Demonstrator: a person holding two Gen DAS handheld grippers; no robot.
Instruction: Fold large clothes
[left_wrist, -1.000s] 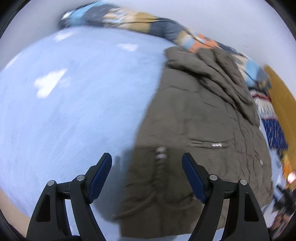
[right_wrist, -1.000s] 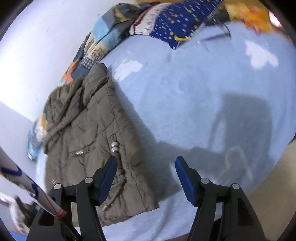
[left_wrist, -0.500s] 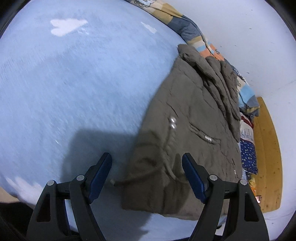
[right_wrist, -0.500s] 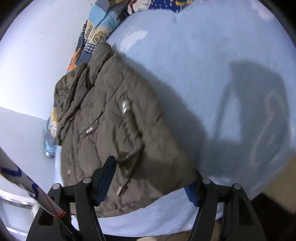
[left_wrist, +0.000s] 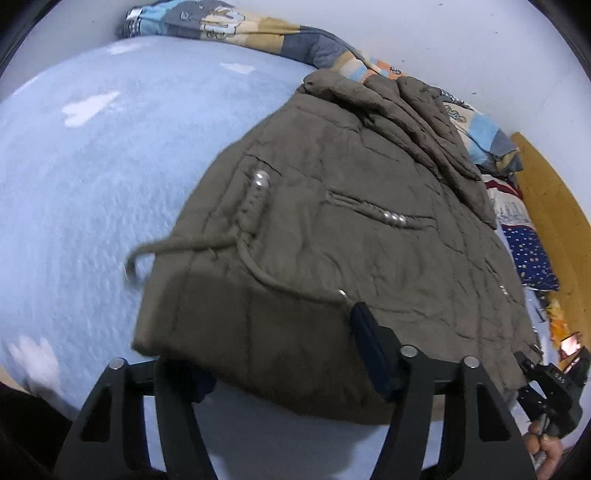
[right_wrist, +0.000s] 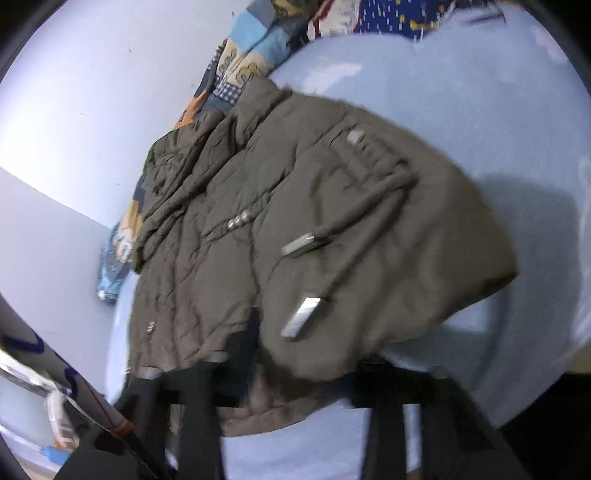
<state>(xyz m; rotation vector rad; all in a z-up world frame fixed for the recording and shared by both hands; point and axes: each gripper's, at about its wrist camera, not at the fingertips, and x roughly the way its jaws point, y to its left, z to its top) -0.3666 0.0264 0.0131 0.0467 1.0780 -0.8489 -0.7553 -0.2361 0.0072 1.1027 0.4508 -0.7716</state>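
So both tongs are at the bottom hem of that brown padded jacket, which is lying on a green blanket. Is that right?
Not quite: the blanket is light blue, not green, as the left wrist view shows. The rest holds: the left tongs and right tongs, jaws just closing, have the near hem of the brown jacket between them.

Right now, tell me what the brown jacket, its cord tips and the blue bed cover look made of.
Jacket: padded matte woven fabric, probably synthetic; stitched quilt lines and fine creases show.
Cord tips: likely metal; flat silvery ends that catch the light.
Bed cover: soft fleecy or terry-like cloth; nubbly, dull surface, exact fibre unclear.
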